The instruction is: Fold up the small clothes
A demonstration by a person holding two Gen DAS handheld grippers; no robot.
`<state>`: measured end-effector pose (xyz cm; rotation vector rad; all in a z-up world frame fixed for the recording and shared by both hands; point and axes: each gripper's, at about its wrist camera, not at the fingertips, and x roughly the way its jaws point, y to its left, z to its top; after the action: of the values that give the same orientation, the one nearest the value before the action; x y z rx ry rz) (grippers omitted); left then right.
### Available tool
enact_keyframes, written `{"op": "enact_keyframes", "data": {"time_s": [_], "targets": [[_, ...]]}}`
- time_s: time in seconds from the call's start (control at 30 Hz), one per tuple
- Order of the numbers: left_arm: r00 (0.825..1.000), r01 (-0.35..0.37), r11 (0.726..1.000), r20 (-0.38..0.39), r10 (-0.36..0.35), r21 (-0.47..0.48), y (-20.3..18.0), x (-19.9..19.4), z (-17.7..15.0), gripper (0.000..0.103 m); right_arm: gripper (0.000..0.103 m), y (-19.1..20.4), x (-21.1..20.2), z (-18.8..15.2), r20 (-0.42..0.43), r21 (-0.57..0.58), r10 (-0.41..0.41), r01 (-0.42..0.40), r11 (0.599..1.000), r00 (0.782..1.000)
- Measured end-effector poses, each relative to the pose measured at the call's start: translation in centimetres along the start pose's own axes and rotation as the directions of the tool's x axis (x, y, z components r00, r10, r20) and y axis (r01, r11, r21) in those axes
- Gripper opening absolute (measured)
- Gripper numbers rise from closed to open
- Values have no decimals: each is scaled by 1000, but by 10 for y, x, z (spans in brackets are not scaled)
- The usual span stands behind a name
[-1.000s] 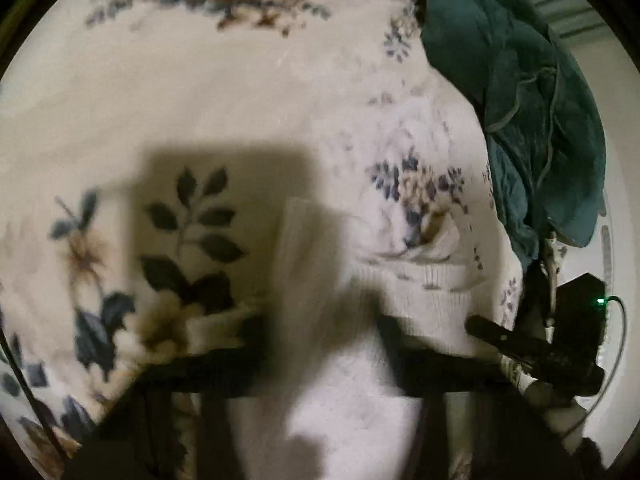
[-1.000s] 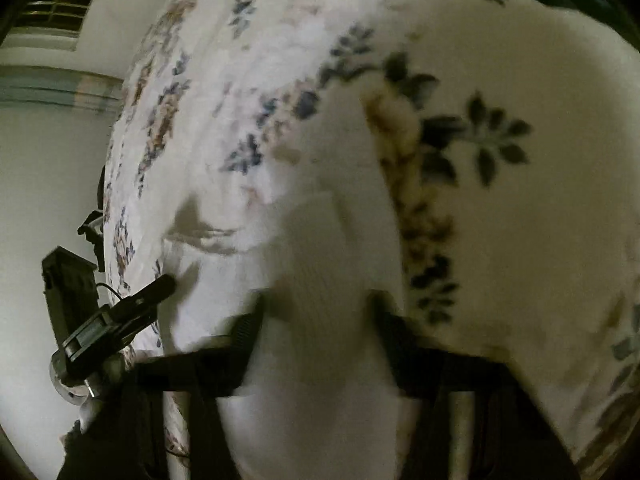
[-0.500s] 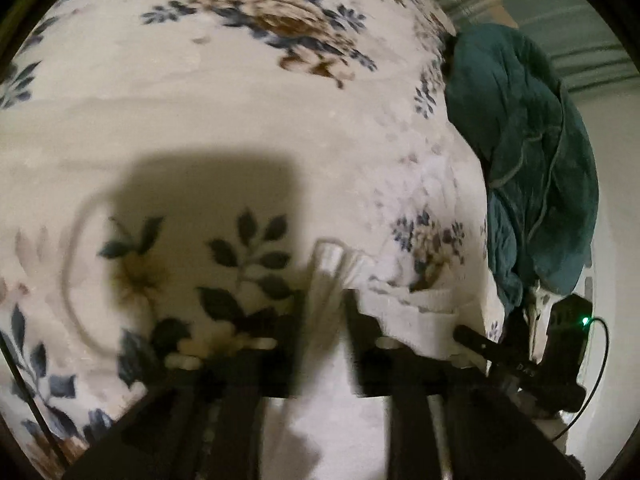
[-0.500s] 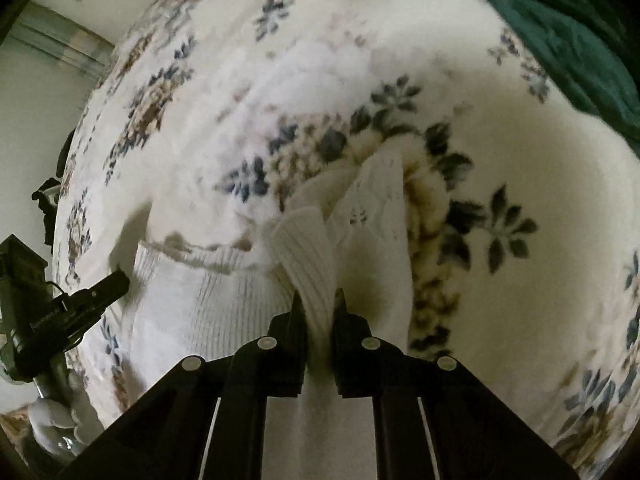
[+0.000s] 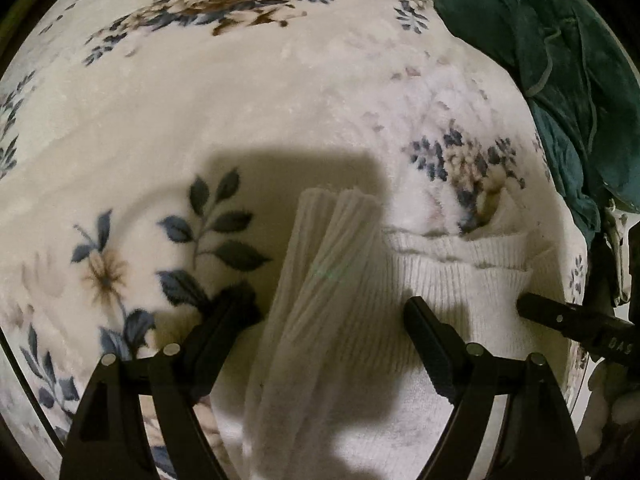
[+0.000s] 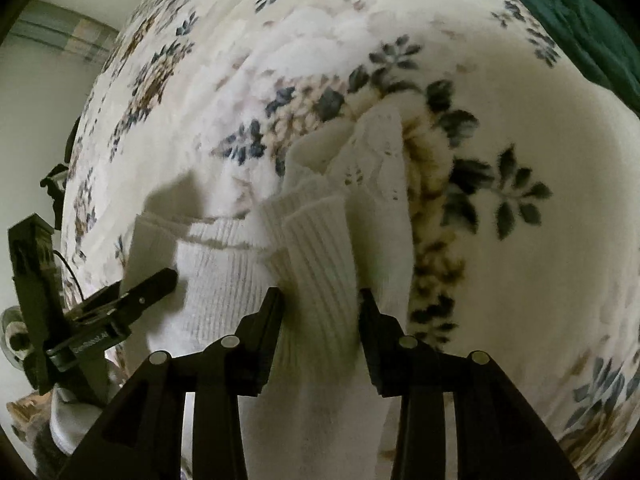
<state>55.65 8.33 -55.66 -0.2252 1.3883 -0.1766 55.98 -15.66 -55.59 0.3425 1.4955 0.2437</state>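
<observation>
**Both claws open over a white knit sweater, sleeves lying loose**

The white ribbed sweater [image 5: 448,280] lies spread on a cream fleece blanket [image 5: 240,100] printed with blue and tan flowers; what lies under the blanket cannot be told. In the left wrist view, the left claw [image 5: 328,312] stands wide open, its jaws well apart on either side of a ribbed sleeve [image 5: 328,248] that runs forward between them, cuff end pointing away. Nothing is pinched. The right wrist view shows the right claw [image 6: 320,300] open too, jaws straddling the other ribbed sleeve [image 6: 316,248] without closing on it; a lacy white piece [image 6: 376,160] lies just beyond that cuff, touching it. Each view catches the other claw at its edge, both near the sweater's hem rib. A dark green garment [image 5: 560,80] is heaped at the blanket's far side, well apart from the sweater.

Judging from the layout, the sleeves appear laid in toward the body and the next move is likely a fold of the body itself.

What could go wrong:
- The sleeves are free and the knit is soft; a pull on the body could drag them out of place and undo the fold.
- The fleece is plush and may be caught in a claw along with the sweater, so the blanket lifts too.
- A grip on only one knit layer would let the layers beneath slide and bunch.
- The lacy piece could be swept up with the right sleeve if the claw closes too far forward.
</observation>
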Motion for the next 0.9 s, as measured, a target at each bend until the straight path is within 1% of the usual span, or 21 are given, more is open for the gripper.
{"op": "enact_keyframes", "data": {"time_s": [0.3, 0.4, 0.5, 0.57, 0.6, 0.63, 0.67, 0.7, 0.73, 0.8, 0.87, 0.9], "targets": [[999, -46, 998, 15, 46, 50, -10, 1, 2, 83, 40, 3, 8, -1, 3, 9, -5, 5, 1000, 1000], [999, -52, 997, 20, 51, 61, -12, 1, 2, 83, 40, 4, 10, 0, 3, 11, -5, 5, 1000, 1000], [999, -40, 997, 26, 39, 59, -12, 2, 2, 82, 40, 4, 11, 0, 4, 8, -9, 9, 1000, 1000], [999, 1, 999, 34, -3, 54, -9, 0, 1, 57, 40, 4, 12, 1, 2, 8, -10, 10, 1000, 1000], [999, 20, 999, 39, -22, 51, -9, -1, 0, 33, 40, 3, 13, 1, 2, 8, -10, 10, 1000, 1000], [998, 26, 999, 51, -28, 45, -9, -3, 0, 16, 40, 3, 13, 0, 5, 6, -11, 11, 1000, 1000], [996, 50, 998, 67, -52, 28, -7, -7, -1, 15, 39, 4, 13, 0, 8, 2, -14, 14, 1000, 1000], [994, 78, 997, 82, -78, 1, -3, -12, -2, 14, 30, 5, 12, -2, 22, -7, -22, 22, 1000, 1000], [991, 94, 995, 99, -91, -26, 1, -18, -3, 13, 13, 7, 9, -3, 35, -19, -22, 23, 1000, 999], [983, 145, 986, 127, -134, -82, 13, -32, -8, 13, 12, 13, 1, -6, 70, -27, -19, 21, 999, 997], [977, 170, 978, 149, -152, -121, 22, -42, -11, 13, 11, 20, -11, -8, 114, -37, -7, 12, 999, 993], [978, 167, 977, 149, -147, -135, 27, -42, -12, 13, 11, 24, -18, -6, 143, -44, -7, 14, 999, 990]]}}
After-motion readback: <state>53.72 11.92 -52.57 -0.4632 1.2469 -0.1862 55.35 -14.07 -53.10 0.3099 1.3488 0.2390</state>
